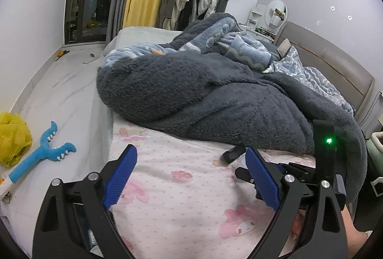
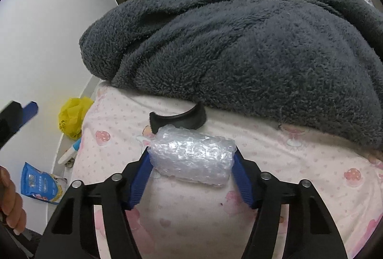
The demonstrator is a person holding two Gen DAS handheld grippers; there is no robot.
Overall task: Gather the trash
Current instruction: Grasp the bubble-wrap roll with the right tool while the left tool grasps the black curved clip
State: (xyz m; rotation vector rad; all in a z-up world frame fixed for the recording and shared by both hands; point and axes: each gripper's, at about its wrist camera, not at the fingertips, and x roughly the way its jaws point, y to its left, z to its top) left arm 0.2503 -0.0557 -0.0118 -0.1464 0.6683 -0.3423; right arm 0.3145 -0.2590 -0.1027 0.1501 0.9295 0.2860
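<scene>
The right tool [image 2: 191,158] has its blue ribbed fingers set on either end of a clear bubble-wrap roll [image 2: 191,158], a squashed cylinder of crinkled plastic film that lies on the pink cartoon-print bedsheet [image 2: 299,158] just in front of a black curved plastic piece [image 2: 179,119] and the dark grey fleece blanket [image 2: 239,43]. The fingers touch the roll's two ends, so it looks pinched along its length, though how firmly is hard to judge. The roll should be very light and soft: it will give under pressure, its film is slick, and an end-on squeeze may simply shorten it or let it buckle and pop out. A hold across the middle, where the layers are thickest, would likely be surer, with the squeeze kept modest so the roll is gripped but not crushed. The left tool [image 1: 191,175] is spread wide and holds nothing, hovering over the same sheet. On the floor beside the bed lie a crumpled yellow plastic bag [image 1: 13,137], probably equally flimsy, a blue foam claw-shaped toy [image 1: 40,153], and a blue snack packet [image 2: 40,183].
</scene>
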